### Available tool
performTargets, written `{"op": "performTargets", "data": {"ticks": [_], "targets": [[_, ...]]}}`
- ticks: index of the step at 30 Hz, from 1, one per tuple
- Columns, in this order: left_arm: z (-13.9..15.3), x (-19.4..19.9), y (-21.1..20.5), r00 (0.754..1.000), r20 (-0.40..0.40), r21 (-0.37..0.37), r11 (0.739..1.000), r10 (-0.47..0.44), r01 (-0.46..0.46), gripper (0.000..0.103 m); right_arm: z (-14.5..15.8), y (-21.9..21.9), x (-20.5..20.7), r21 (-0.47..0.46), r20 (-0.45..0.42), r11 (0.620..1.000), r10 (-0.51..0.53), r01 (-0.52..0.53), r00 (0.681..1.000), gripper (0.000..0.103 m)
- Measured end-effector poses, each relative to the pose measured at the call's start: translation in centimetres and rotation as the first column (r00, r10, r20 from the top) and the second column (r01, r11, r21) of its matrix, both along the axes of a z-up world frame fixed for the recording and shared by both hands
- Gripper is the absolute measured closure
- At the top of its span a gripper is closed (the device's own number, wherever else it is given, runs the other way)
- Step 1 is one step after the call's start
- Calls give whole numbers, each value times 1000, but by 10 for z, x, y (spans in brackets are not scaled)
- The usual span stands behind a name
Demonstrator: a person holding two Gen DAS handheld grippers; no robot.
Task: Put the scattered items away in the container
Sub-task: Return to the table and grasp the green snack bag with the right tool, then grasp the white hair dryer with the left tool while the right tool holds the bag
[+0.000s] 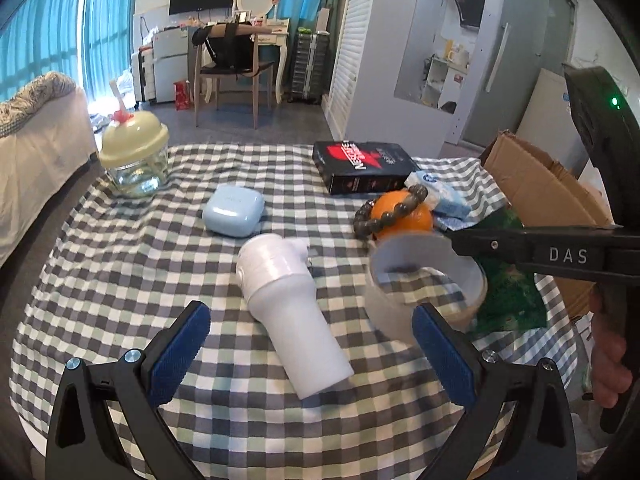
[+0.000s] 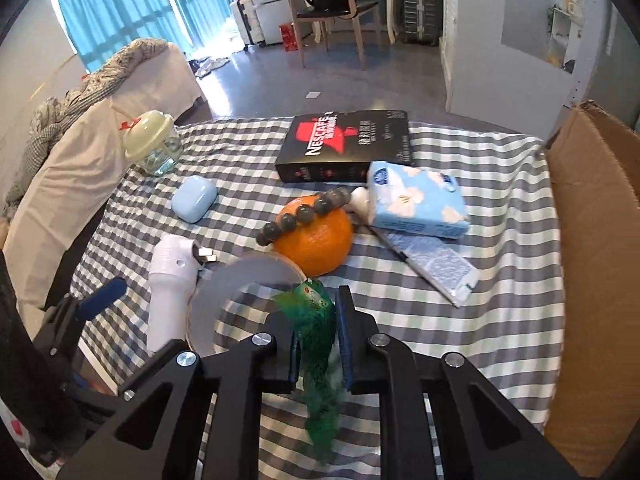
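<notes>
Green snack packet (image 2: pixel 320 344) pinched in right tool (image 2: pixel 318 344), lifted just above the checked bench (image 2: pixel 500 320), cardboard box (image 2: pixel 592 280) to its right. Left tool (image 1: pixel 310 344) spread apart over a white bottle (image 1: pixel 288 304) lying on its side, tape roll (image 1: pixel 424 280) beside it. Farther back: orange (image 2: pixel 316 240) with bead bracelet (image 2: pixel 304 212) on top, tissue pack (image 2: pixel 416 200), blue earbud case (image 2: pixel 194 198), Nescafe box (image 2: pixel 344 144), lidded glass jar (image 2: pixel 154 144).
</notes>
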State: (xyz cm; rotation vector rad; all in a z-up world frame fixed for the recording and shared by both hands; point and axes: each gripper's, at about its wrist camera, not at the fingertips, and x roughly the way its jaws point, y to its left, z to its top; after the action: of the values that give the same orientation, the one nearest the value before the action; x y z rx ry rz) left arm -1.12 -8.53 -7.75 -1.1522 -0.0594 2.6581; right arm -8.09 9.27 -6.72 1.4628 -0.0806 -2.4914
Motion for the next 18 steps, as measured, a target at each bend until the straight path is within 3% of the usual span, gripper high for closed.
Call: {"op": "performTargets", "data": {"ticks": [8, 18], "targets": [[-3, -3, 5, 1000, 19, 4, 1000, 3, -3, 0, 6, 17, 6, -2, -22, 1000, -9, 9, 1000, 89], [-8, -12, 13, 999, 34, -6, 1000, 5, -4, 0, -8, 32, 20, 43, 31, 999, -6, 5, 1000, 87]]}}
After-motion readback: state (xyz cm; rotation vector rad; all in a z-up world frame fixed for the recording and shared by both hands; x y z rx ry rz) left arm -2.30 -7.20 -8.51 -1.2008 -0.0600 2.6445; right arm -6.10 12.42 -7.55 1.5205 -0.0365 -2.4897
